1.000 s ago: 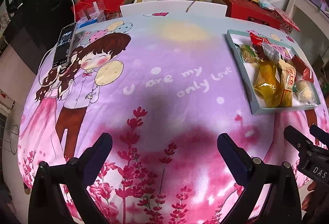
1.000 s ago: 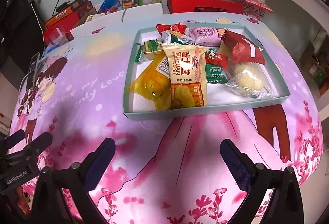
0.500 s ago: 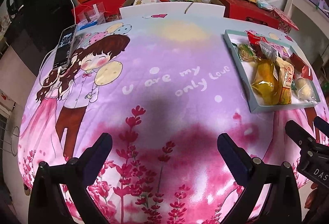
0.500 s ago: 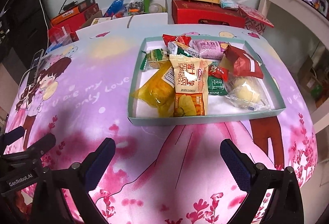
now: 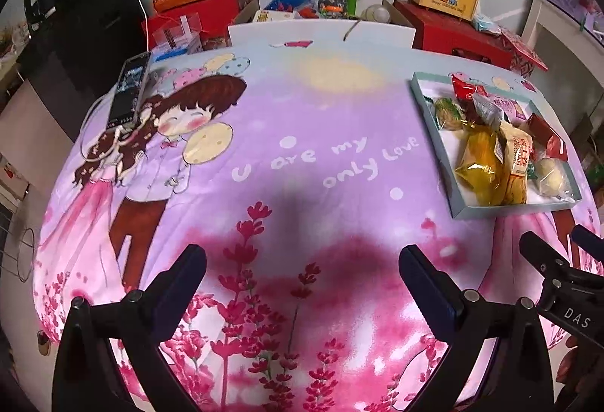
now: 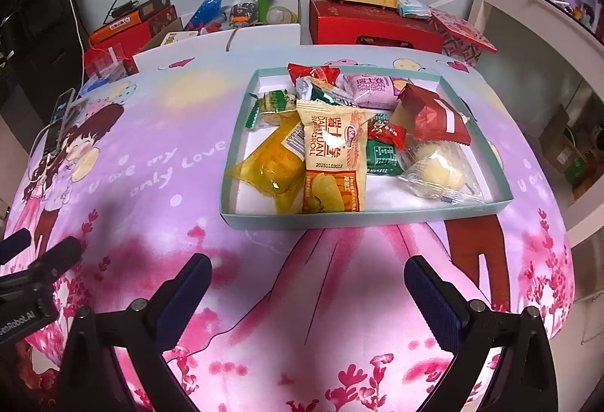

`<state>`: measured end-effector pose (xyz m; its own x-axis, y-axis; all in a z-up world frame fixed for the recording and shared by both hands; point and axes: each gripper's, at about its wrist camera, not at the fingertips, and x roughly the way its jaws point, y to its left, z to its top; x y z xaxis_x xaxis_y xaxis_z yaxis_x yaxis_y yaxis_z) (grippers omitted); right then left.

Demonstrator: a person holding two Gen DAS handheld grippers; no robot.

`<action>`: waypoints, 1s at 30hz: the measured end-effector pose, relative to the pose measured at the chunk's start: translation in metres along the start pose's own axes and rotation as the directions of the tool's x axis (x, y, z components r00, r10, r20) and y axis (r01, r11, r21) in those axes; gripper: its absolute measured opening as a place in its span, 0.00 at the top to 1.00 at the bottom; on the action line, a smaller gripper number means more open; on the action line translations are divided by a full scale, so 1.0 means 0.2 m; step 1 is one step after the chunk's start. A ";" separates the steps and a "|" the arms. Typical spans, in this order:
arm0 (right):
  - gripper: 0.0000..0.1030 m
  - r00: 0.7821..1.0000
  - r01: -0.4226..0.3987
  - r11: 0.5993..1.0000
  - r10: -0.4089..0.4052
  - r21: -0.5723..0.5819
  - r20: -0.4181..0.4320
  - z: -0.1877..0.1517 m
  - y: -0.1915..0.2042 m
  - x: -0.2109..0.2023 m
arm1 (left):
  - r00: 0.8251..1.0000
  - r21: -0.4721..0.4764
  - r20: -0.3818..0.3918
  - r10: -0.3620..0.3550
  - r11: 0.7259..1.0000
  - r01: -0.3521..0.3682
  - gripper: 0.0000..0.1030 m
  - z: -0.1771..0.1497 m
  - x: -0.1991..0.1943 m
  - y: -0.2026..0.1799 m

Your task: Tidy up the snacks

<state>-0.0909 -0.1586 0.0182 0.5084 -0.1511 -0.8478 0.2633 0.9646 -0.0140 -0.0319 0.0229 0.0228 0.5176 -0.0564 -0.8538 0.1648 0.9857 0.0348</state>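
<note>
Both grippers released & empty above the cartoon tablecloth [image 6: 158,162], right gripper [image 6: 307,285] w/ jaws spread wide short of the tray [image 6: 339,221] at 12 o'clock holding the snacks [image 6: 332,155], left gripper [image 5: 302,276] sees that tray at 2 o'clock, phone [image 5: 128,91] far at 10.

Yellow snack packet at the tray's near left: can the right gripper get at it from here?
Probably yes. The right gripper is open and empty, the yellow packet lies straight ahead, and only the tray's low front wall stands between; the orange-and-white packet overlaps its right edge.
</note>
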 end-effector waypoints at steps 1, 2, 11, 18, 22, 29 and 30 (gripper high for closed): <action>0.00 1.000 0.004 1.000 -0.004 0.000 0.002 0.00 0.00 -0.01 | 1.000 0.003 0.007 0.003 1.000 -0.003 0.01 0.00 -0.01 0.00; 0.00 1.000 0.009 1.000 -0.009 -0.001 0.003 0.00 0.00 -0.01 | 1.000 0.002 0.013 0.002 1.000 -0.002 0.01 0.00 -0.02 0.00; 0.00 1.000 0.009 1.000 -0.009 0.006 0.027 0.01 -0.05 -0.05 | 1.000 -0.021 0.016 -0.007 1.000 0.007 0.01 -0.02 -0.04 -0.01; 0.00 0.998 0.044 0.998 -0.042 -0.038 0.051 0.01 -0.04 -0.06 | 1.000 -0.029 0.015 -0.006 1.000 0.007 0.01 -0.02 -0.04 -0.01; 0.00 0.998 0.033 0.998 -0.031 -0.047 0.055 0.02 -0.03 -0.06 | 1.000 -0.030 0.022 -0.001 1.000 0.002 0.01 -0.01 -0.04 -0.01; 0.00 0.997 0.045 0.997 -0.040 -0.067 0.069 0.03 -0.01 -0.07 | 1.000 -0.031 0.025 0.008 0.999 -0.008 0.01 0.00 -0.04 0.00; 0.00 0.997 0.043 0.997 -0.038 -0.066 0.069 0.03 -0.01 -0.07 | 1.000 -0.030 0.024 0.008 1.000 -0.007 0.01 0.00 -0.03 0.00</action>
<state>-0.0931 -0.1596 0.0334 0.5536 -0.2026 -0.8077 0.2304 0.9694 -0.0853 -0.0355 0.0233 0.0288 0.5391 -0.0527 -0.8406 0.1362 0.9904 0.0253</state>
